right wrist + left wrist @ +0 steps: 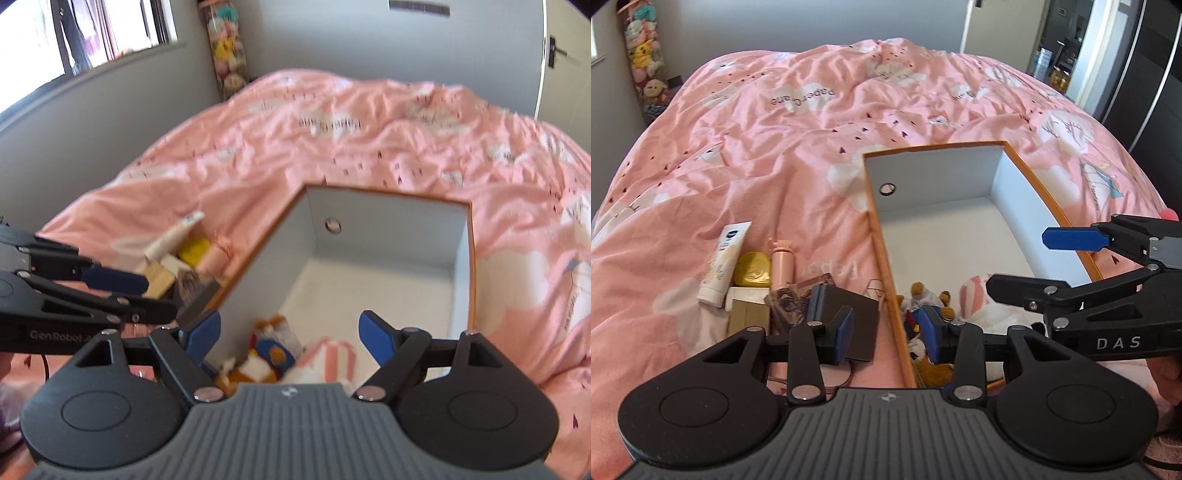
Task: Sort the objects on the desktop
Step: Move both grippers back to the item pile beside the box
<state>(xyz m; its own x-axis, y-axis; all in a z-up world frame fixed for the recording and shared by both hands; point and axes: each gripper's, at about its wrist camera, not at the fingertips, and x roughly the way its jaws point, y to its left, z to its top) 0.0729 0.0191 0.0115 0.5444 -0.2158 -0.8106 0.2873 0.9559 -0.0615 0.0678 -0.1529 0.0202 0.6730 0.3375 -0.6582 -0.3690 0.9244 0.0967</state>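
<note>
My left gripper (886, 332) hung with fingers apart, empty, straddling the left wall of the orange-edged box (882, 236). My right gripper (286, 334) was wide open over the plush toys (266, 354) inside. Beside the box lay a cream tube (724, 262) and pink bottle (783, 264).

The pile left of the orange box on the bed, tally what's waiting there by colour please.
White: 2, a squeeze tube and a small white carton
Yellow: 1, a round yellow lump
Pink: 1, a capped bottle
Tan: 1, a cardboard box
Black: 1, a flat case
Total: 6
</note>
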